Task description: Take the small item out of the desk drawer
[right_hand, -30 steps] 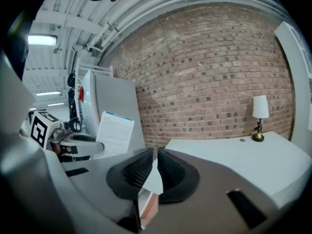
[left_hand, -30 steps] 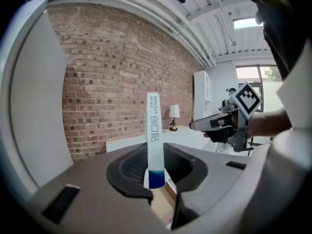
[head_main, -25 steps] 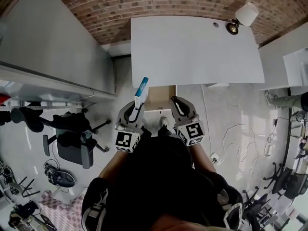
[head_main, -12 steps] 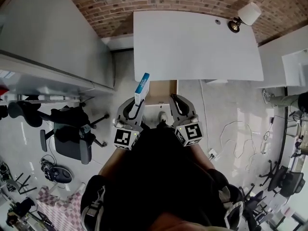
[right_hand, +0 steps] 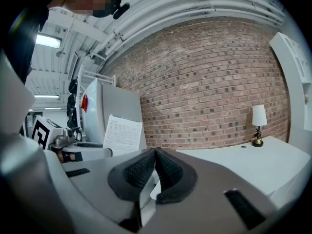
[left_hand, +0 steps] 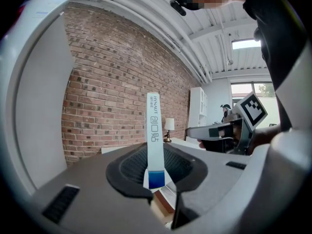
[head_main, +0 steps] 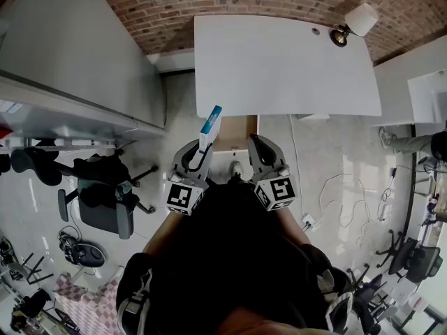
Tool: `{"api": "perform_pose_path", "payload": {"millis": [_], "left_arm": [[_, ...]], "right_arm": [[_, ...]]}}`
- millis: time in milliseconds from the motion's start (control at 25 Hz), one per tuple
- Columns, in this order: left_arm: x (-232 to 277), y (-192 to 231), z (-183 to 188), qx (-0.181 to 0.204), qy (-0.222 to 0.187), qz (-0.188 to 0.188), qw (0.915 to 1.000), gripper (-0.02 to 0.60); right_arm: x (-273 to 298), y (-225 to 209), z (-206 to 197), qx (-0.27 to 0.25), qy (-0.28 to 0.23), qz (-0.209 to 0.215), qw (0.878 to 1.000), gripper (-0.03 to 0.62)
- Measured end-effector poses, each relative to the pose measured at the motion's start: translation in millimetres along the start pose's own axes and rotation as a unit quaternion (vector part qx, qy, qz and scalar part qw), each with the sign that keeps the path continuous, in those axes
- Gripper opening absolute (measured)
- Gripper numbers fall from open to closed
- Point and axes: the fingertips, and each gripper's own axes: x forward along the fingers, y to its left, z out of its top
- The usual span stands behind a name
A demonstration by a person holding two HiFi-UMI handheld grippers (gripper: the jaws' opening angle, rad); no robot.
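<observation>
A slim white box with a blue end stands up from my left gripper, whose jaws are shut on its lower end. In the left gripper view the box rises straight between the dark pads of the left gripper. The brown desk drawer stands pulled out under the white desk, just ahead of both grippers. My right gripper hangs beside the drawer's right side. Nothing is held between the touching pads of the right gripper.
A lamp stands on the desk's far right corner. A grey cabinet fills the left side, with a black office chair below it. Cables lie on the floor at the right. A brick wall runs behind the desk.
The left gripper and the box have shifted slightly forward and to the right, toward the desk edge. The right gripper has barely moved.
</observation>
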Motion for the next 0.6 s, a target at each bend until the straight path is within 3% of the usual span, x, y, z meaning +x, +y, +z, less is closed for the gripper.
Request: {"api": "perform_pose_path", "payload": {"millis": [200, 400, 600], "left_arm": [[1.4, -1.8, 0.1, 0.006, -0.006, -0.005, 0.9999, 0.091], [-0.4, -1.5, -4.9, -0.013, 0.011, 0.002, 0.9999, 0.091], [2.7, -0.8, 1.7, 0.008, -0.014, -0.007, 0.9999, 0.091]], "right_arm": [[-0.3, -0.7, -1.3, -0.004, 0.001, -0.002, 1.000, 0.026], [-0.7, -1.1, -0.5, -0.003, 0.001, -0.003, 1.000, 0.026], [0.5, -1.3, -0.3, -0.008, -0.001, -0.002, 1.000, 0.026]]}}
